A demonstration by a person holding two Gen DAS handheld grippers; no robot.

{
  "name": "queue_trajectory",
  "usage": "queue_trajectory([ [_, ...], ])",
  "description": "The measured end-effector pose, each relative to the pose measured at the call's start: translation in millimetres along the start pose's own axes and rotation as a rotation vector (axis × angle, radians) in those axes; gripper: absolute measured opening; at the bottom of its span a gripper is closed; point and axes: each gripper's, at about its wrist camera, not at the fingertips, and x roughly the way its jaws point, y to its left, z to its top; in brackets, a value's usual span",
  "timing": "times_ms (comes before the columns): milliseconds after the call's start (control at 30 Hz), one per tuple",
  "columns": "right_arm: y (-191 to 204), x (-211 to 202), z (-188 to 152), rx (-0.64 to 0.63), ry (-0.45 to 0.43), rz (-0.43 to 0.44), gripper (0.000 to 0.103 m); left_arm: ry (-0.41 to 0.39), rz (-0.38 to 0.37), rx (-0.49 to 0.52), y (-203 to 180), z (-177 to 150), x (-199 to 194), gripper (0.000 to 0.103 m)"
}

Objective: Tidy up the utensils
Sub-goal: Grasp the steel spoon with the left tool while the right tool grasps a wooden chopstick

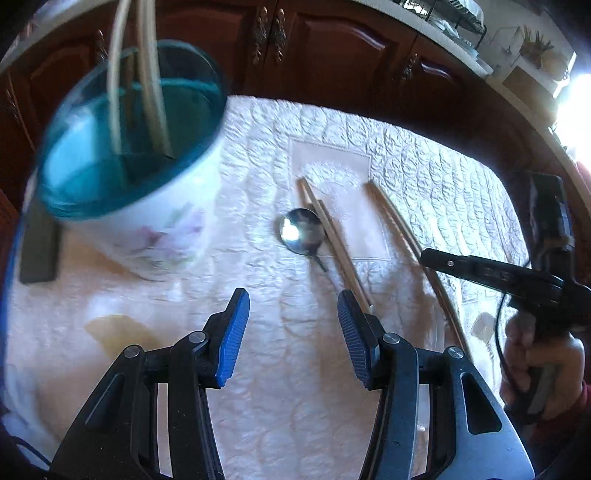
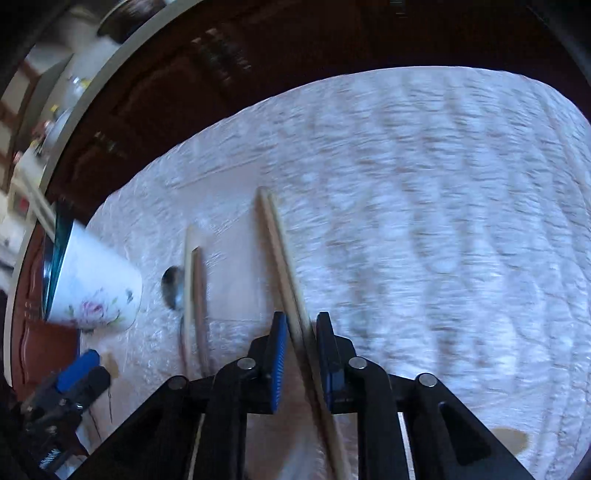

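A white floral cup (image 1: 162,218) with a teal rim holds pale chopsticks (image 1: 147,92) at the upper left; it also shows in the right wrist view (image 2: 99,288). A metal spoon (image 1: 301,230) lies beside a chopstick pair (image 1: 336,240) on the quilted cloth. My left gripper (image 1: 293,325) is open and empty above the cloth. My right gripper (image 2: 301,332) has its jaws close around another chopstick pair (image 2: 280,251), which also shows in the left wrist view (image 1: 406,236). The second pair (image 2: 194,288) and the spoon (image 2: 173,288) lie to its left.
A white quilted cloth (image 1: 424,155) covers the table. Dark wooden cabinets (image 1: 325,44) stand behind it. A dark flat object (image 1: 38,251) lies at the left by the cup. A counter with a dish rack (image 1: 454,22) runs at the upper right.
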Motion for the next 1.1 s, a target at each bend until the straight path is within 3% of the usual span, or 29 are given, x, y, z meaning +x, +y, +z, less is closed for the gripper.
queue_trajectory([
  [100,-4,-9,2,-0.010,-0.001,0.016,0.016,0.030,-0.016,-0.021,-3,5,20,0.046],
  [167,-8,-17,1,-0.026,0.000,0.026,0.016,0.051,-0.020,-0.027,-5,9,33,0.036],
  [333,4,-24,5,-0.084,0.009,0.040,0.016,0.092,-0.045,-0.051,-9,18,56,0.023],
  [467,12,-20,7,-0.089,0.011,0.052,0.016,0.115,-0.054,-0.065,-10,20,65,0.007],
  [633,18,-26,7,-0.113,0.011,0.065,0.016,0.115,-0.063,-0.078,4,7,52,0.003],
  [867,39,-20,3,-0.158,0.021,0.077,0.016,0.152,-0.038,-0.040,42,-39,12,0.003],
  [933,46,-18,0,-0.178,0.026,0.082,0.016,0.157,-0.010,-0.071,56,-53,-2,0.003],
  [1100,64,-11,-8,-0.202,0.037,0.103,0.016,0.109,0.045,-0.279,79,-82,-25,0.003],
])
